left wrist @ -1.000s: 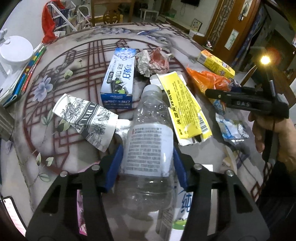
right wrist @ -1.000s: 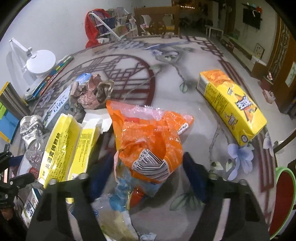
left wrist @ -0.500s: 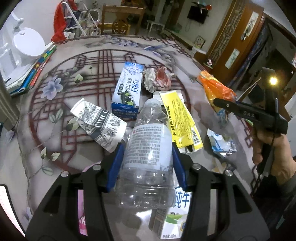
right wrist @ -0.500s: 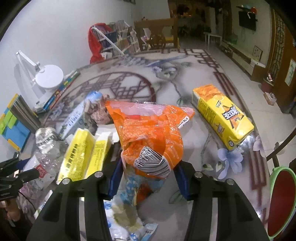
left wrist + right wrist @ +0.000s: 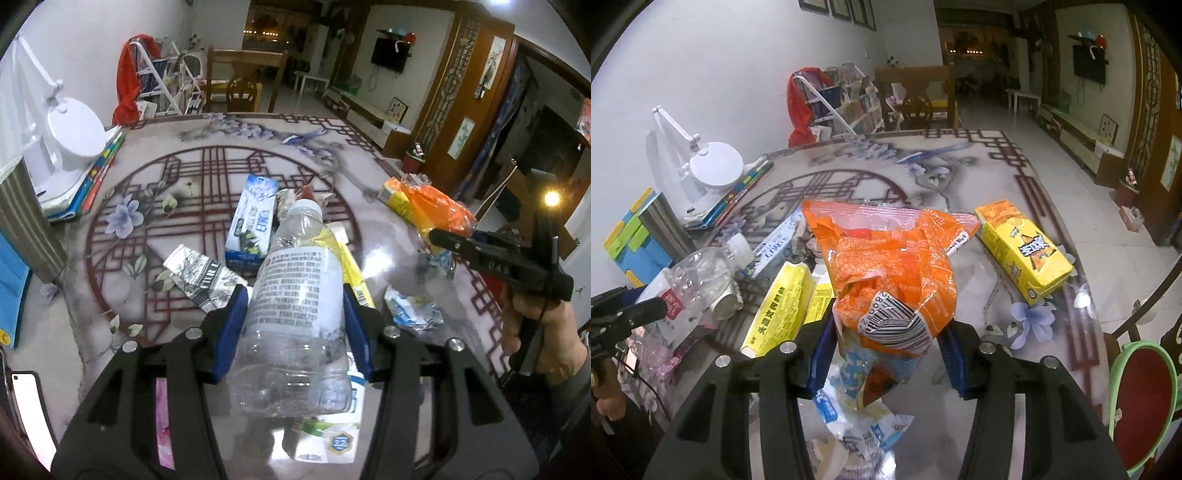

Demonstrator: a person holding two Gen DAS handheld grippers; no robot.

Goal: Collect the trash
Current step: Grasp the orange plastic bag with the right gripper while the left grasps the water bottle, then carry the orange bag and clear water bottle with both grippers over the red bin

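My left gripper (image 5: 293,325) is shut on a clear plastic bottle (image 5: 295,314) with a white label, held up off the table, cap pointing away. My right gripper (image 5: 886,343) is shut on an orange snack bag (image 5: 886,266), lifted above the table, and both show from the side at the far right of the left wrist view. On the table lie a blue-white carton (image 5: 251,221), a yellow wrapper (image 5: 779,306), a crushed black-and-white paper cup (image 5: 201,278), a yellow box (image 5: 1023,251) and a crumpled blue-white wrapper (image 5: 412,314).
A white desk lamp (image 5: 716,166) stands on books at the table's left side. A green-rimmed red bin (image 5: 1145,402) sits low at the right, off the table edge. A milk carton (image 5: 328,432) lies below the bottle. A phone (image 5: 26,402) rests near the front left.
Both grippers have risen, lifting the bottle and the orange bag off the table. The right gripper's jaws closed onto the bag; the left stayed clamped on the bottle.
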